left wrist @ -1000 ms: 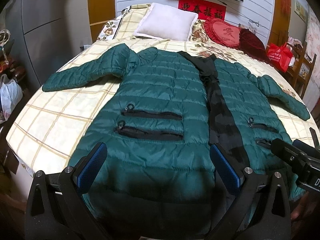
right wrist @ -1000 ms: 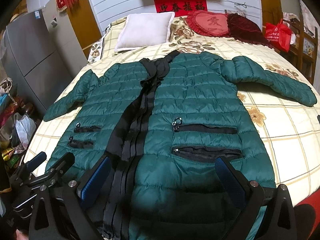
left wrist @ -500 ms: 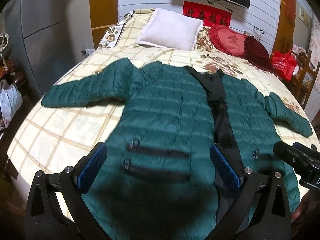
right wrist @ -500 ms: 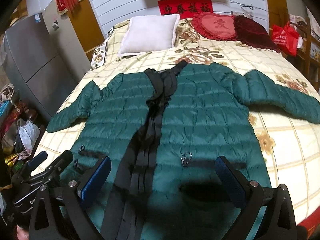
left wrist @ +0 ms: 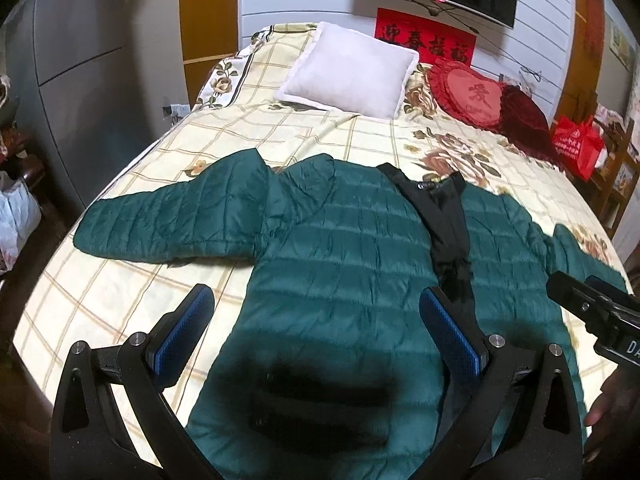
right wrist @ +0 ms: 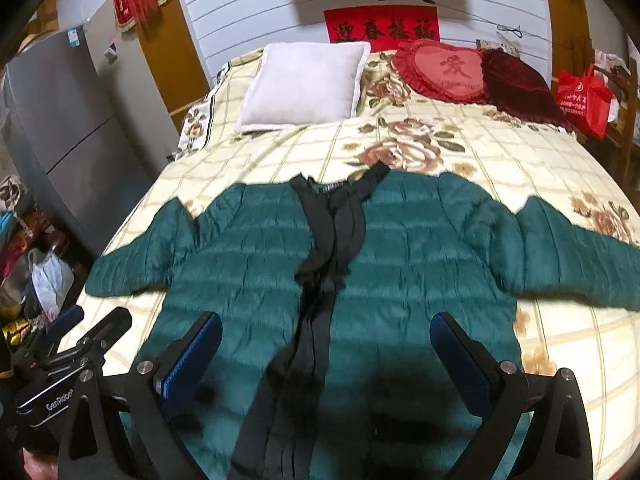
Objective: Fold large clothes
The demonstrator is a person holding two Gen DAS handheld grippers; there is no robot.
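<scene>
A dark green quilted jacket [left wrist: 344, 264] lies flat, front up, on the bed, sleeves spread to both sides; it also shows in the right wrist view [right wrist: 420, 256]. A black zipper placket [right wrist: 324, 264] runs down its middle. My left gripper [left wrist: 316, 332] is open and empty, above the jacket's left half. My right gripper [right wrist: 326, 356] is open and empty, above the jacket's middle and lower part. Each gripper shows in the other's view: the right one [left wrist: 596, 316], the left one [right wrist: 64, 360]. The jacket's hem is hidden under the grippers.
The bed has a cream checked flowered cover [left wrist: 120, 292]. A white pillow [left wrist: 352, 70] and red heart cushions [left wrist: 476, 98] lie at its head. A red bag [left wrist: 578, 144] sits at the right, a grey cabinet [right wrist: 60, 120] and bags [right wrist: 48, 280] at the left.
Both grippers have pulled back or tilted up from the jacket: the pockets have dropped out of sight under the grippers and more of the bed head shows. Both stay open.
</scene>
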